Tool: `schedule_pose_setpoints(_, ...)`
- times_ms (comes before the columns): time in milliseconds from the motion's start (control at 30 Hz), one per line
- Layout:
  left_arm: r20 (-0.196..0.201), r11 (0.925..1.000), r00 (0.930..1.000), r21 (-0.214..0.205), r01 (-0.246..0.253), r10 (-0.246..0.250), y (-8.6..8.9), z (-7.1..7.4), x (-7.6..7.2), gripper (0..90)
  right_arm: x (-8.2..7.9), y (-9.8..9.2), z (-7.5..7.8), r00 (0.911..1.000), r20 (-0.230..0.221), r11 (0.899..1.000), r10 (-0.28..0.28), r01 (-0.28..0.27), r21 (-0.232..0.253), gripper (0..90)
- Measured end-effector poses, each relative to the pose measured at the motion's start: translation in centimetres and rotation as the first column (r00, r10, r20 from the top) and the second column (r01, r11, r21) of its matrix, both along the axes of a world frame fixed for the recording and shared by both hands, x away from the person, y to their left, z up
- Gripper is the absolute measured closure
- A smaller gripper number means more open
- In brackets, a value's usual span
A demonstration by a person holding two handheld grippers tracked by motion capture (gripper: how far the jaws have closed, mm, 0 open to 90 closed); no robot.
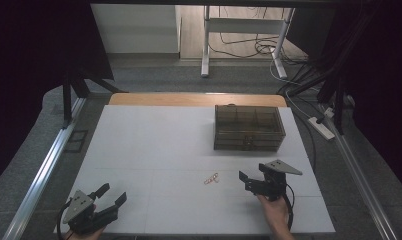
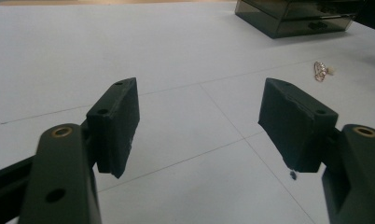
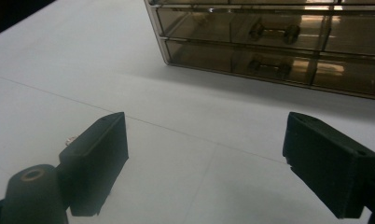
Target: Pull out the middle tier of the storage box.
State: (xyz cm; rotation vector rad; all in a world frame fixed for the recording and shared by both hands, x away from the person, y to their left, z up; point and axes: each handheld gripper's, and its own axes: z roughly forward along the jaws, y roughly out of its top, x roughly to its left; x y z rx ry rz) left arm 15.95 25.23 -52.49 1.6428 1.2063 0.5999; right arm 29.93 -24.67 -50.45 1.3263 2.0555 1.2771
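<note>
- Left gripper (image 1: 110, 196) sits nearest the camera, at the near-left corner of the worktop; fingers (image 2: 114, 126) spread wide, nothing between them, well apart from everything else.
- Worktop (image 1: 154, 145): white, seamed into panels, otherwise bare.
- Smoky clear drawer box (image 1: 248, 127) stands at the far right; in the right gripper view its 2 front tiers show small barbell handles (image 3: 274, 31). All drawers look closed.
- Right gripper (image 1: 254, 171) hovers near the box's front, fingers (image 3: 100, 158) released and empty, aimed at the drawers rather than at the jewellery.
- Jewellery piece (image 1: 211, 178): small, rose-gold wire, maybe an earring with a pale bead, lying flat just left of the right gripper, between the 2 grippers. Left gripper view shows it at (image 2: 321, 70).
- Judgement: pickup is the step in hand. Swing the right gripper left, tip the fingers steeply down, straddle the wire across its narrow side, close slowly.
- Risk: thin wire slides or flips out under flat pads; press lightly to the surface before closing.
</note>
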Motion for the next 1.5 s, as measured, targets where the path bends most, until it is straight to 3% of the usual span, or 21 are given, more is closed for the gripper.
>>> schedule_pose_setpoints(133,0.000,1.0000,1.0000,-0.001,-0.003,0.003,0.0,0.0,0.0,29.5,0.4,-0.3,0.1,0.9993,-0.037,0.999,0.009,-0.011,-0.045,19.7)
schedule_pose_setpoints(267,-0.001,1.0000,1.0000,-0.002,-0.005,0.005,0.0,0.0,0.0,29.5,0.8,-0.4,0.4,0.9965,-0.079,0.999,0.026,-0.029,-0.037,21.1)
schedule_pose_setpoints(900,-0.001,1.0000,1.0000,-0.001,-0.004,0.004,0.0,0.0,0.0,29.4,3.4,-0.6,2.5,0.9885,-0.148,0.997,0.030,-0.040,-0.065,24.0)
schedule_pose_setpoints(1500,0.000,1.0000,1.0000,-0.002,-0.004,0.004,0.1,0.0,0.0,29.5,7.0,-0.8,3.1,0.9609,-0.276,0.997,-0.015,-0.008,-0.079,33.1)
